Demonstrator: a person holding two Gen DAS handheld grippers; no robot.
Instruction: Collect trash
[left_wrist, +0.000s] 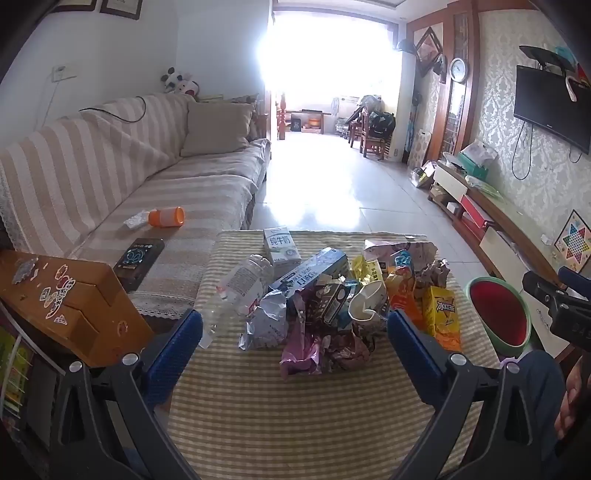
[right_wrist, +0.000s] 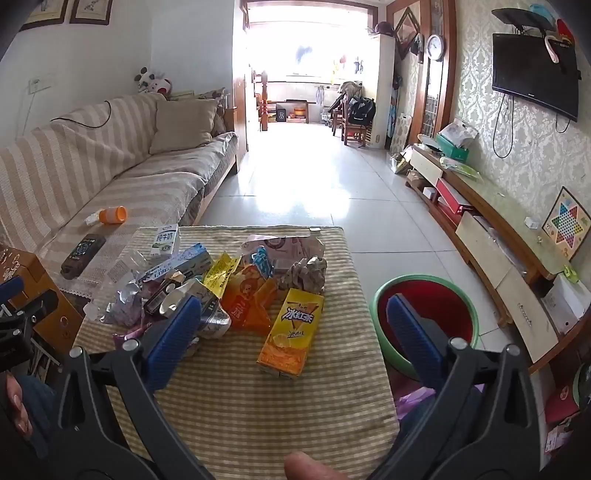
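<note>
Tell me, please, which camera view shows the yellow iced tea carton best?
The right wrist view: the yellow iced tea carton lies in full view, front face readable. The left wrist view catches it at an angle near the right side, partly behind a finger.

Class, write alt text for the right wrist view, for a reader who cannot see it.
An open right gripper hovers over a striped table heaped with trash, nearest a yellow iced tea carton. A green bin with red inside stands on the floor to the right, a striped sofa to the left.
</note>
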